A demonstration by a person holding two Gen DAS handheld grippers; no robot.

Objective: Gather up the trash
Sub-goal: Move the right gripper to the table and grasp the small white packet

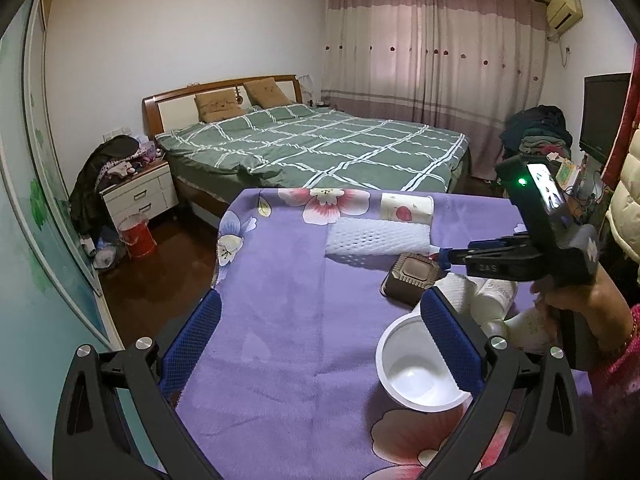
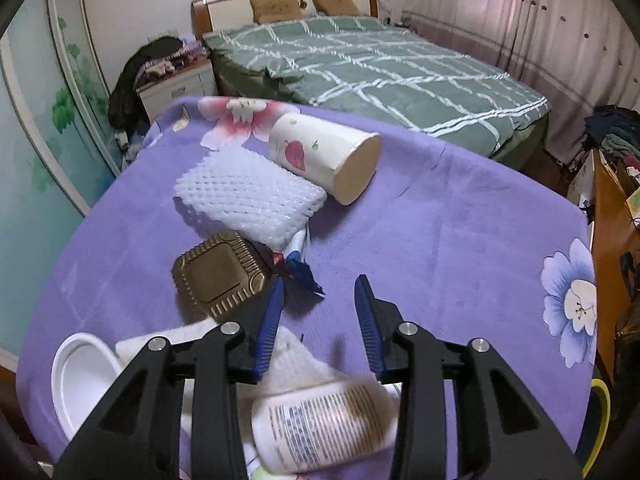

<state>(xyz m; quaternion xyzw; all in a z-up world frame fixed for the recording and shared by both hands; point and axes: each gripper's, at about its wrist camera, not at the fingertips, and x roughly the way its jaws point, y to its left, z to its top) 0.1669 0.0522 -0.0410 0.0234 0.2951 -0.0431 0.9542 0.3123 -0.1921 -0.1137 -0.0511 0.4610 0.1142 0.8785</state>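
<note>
Trash sits bunched at the near edge of a table w/ a purple floral cloth (image 2: 440, 240). Closest in the right wrist view: a white bottle (image 2: 324, 424) w/ printed label, lying on its side under the right gripper (image 2: 320, 284), blurred. Left of it a white plastic cup (image 2: 80, 376), mouth toward the camera, and a white paper or tissue piece (image 2: 296, 356) partly hidden by the fingers. Right gripper's jaws stand partly apart, nothing between them, no pad touching anything; tips hover just above the cloth beside a blue wrapper (image 2: 302, 272).

Left gripper (image 1: 320, 312) is wide open, empty; its right-hand pad (image 1: 452, 340) overlaps the cup (image 1: 420, 364) rim in view, contact can't be told. A hand (image 1: 576, 300) holds the right gripper's handle at the right edge of the left wrist view, pink sleeve below it.

Mid-table: a brown ribbed tray (image 2: 218, 272), upside down, just left of the wrapper. Beyond it a white foam net sleeve (image 2: 248, 196), touching a paper cup (image 2: 324, 156) w/ a red leaf print, lying on its side, base toward the right gripper.

Past the table: a bed (image 1: 320, 144) w/ a green checked cover, two tan pillows, wooden headboard. Nightstand (image 1: 140, 192) piled w/ clothes to its left, red bucket (image 1: 138, 234) on the floor in front. Pink curtains (image 1: 432, 56) at the far wall.
</note>
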